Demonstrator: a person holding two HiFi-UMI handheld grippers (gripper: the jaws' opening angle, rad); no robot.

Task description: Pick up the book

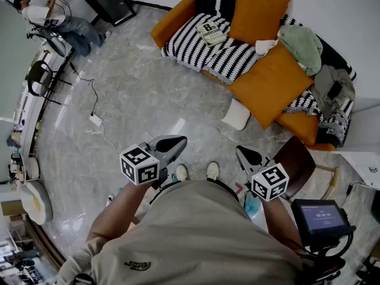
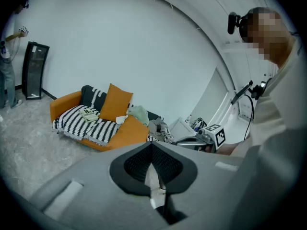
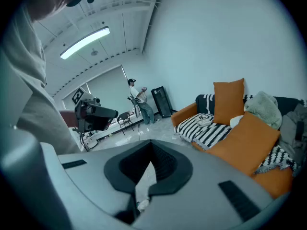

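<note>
Head view looking down on the book (image 1: 211,31), lying flat on the striped blanket (image 1: 190,49) over the orange sofa (image 1: 172,19), well apart from both grippers across the floor (image 1: 136,94). Holding the left gripper (image 1: 172,142) and right gripper (image 1: 248,155) close to the body (image 1: 196,230), each clenched on nothing. Likely risking: arriving with jaws together and shoving the book along; pinching soft blanket with the cover; gripping one edge only and letting the book droop out.

Grey marble floor (image 1: 136,100) runs ahead of me to an orange sofa (image 1: 172,22) by the far white wall (image 2: 144,47); a strip light (image 3: 85,42) glows overhead.
</note>
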